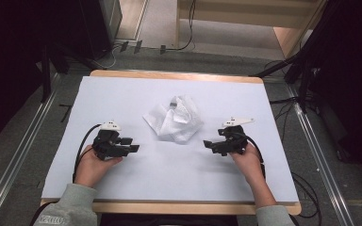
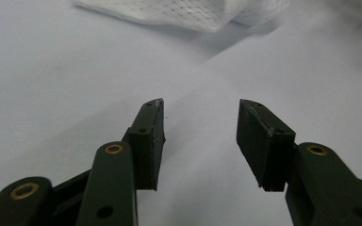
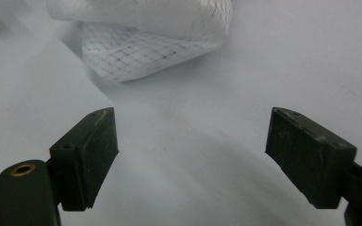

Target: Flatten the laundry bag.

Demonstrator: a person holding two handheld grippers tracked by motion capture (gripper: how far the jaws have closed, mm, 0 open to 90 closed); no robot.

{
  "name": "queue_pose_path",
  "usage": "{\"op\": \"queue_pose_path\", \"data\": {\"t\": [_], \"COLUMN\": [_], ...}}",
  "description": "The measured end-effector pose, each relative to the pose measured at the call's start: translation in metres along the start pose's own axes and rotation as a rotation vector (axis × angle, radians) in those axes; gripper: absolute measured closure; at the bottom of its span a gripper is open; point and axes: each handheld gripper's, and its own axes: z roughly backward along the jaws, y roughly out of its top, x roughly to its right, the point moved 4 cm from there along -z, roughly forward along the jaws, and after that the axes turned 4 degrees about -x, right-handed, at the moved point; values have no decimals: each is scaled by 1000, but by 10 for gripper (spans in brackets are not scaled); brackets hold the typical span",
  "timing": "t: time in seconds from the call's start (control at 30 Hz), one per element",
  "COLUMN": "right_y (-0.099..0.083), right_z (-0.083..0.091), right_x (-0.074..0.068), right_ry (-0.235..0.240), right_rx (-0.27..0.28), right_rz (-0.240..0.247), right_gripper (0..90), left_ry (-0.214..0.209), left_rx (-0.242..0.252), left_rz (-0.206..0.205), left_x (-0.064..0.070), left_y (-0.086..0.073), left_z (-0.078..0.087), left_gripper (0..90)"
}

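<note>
A crumpled white mesh bag (image 1: 174, 118) lies in the middle of the white table cover (image 1: 122, 94), with a small dark piece at its top. Its netted fabric (image 2: 179, 12) fills the top of the left gripper view, and a folded netted lobe (image 3: 141, 47) lies ahead in the right gripper view. My left gripper (image 1: 133, 145) rests low at the bag's left, jaws apart and empty (image 2: 200, 106). At the bag's right my right gripper (image 1: 209, 145) points toward it, jaws wide apart with nothing between them (image 3: 191, 115). Both stand clear of the bag.
The table's wooden edge (image 1: 169, 207) runs along the front. Metal rails (image 1: 19, 160) flank the table on the floor, with dark stands and cables (image 1: 301, 89) at the back right. Bare cover surrounds the bag on all sides.
</note>
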Motion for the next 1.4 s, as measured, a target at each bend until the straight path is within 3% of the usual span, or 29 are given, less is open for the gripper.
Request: {"op": "queue_pose_path", "data": {"t": [0.07, 0.2, 0.33, 0.67, 0.87, 1.4], "right_y": [-1, -4, -7, -12, -11, -8], "right_z": [0, 4, 5, 9, 13, 16], "right_x": [0, 1, 1, 1, -2, -4], "right_ry": [4, 6, -17, -77, -8, -11], "right_rx": [2, 10, 15, 25, 22, 14], "right_rz": [3, -27, -32, -39, -24, -37], "right_gripper": [181, 172, 172, 171, 165, 313], "left_ry": [-13, -24, -38, -43, -26, -11], "left_rx": [6, -5, -37, -21, -16, -14], "left_rz": [2, -32, -17, -3, -16, -5], "left_x": [1, 4, 3, 1, 2, -1], "left_y": [1, 5, 7, 14, 15, 13], "left_z": [0, -5, -10, -11, -10, -8], "left_gripper": [523, 483, 431, 403, 396, 368]}}
